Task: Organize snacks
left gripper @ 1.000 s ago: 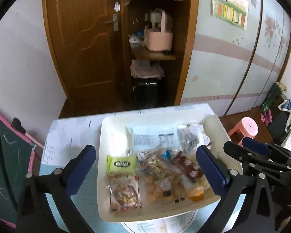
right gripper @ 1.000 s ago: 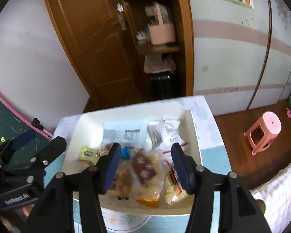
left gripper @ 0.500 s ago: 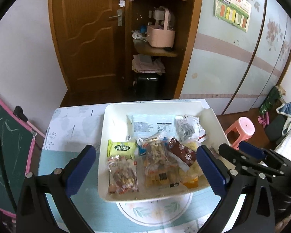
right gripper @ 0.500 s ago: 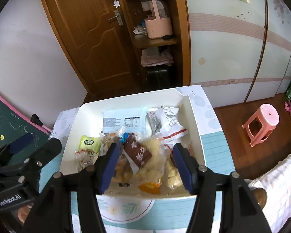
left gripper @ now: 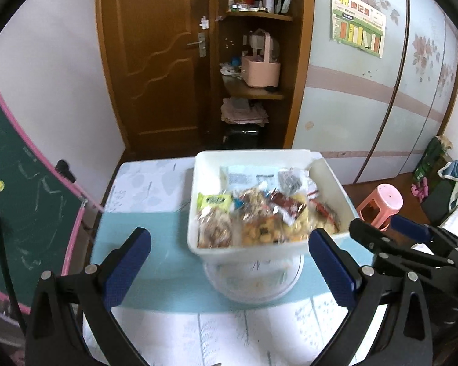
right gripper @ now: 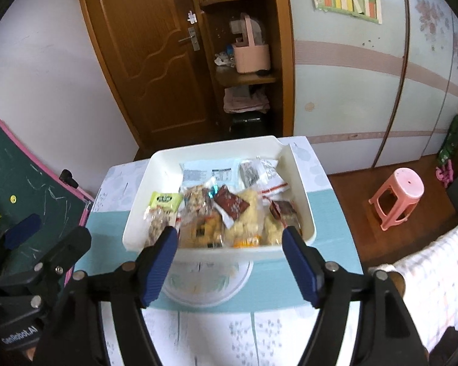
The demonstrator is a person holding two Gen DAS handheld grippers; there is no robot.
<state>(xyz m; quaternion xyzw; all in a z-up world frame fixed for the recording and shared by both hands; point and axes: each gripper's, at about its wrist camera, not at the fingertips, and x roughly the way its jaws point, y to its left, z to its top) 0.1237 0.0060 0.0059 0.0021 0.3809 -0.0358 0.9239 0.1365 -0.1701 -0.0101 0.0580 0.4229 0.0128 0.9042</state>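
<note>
A white plastic bin [left gripper: 195, 189] [right gripper: 137, 210] stands on the small table, holding several snack packets: a green packet [left gripper: 214, 200] [right gripper: 165, 200], clear bags of biscuits [left gripper: 259, 228] [right gripper: 203, 225], a dark red packet [right gripper: 231, 204] and a pale blue packet [left gripper: 244, 175] at the back. My left gripper [left gripper: 229, 265] is open and empty, in front of the bin. My right gripper [right gripper: 230, 262] is open and empty, also just in front of the bin, to the right of the left one.
The table [left gripper: 155, 213] has a teal and white cloth with a round print under the bin. A green chalkboard [left gripper: 18, 201] leans at the left. A pink stool [right gripper: 397, 195] stands on the floor at the right. A wooden door and shelf are behind.
Both grippers have pulled back and up from over the bin; the bin now looks smaller and farther. Both stay open and empty.
</note>
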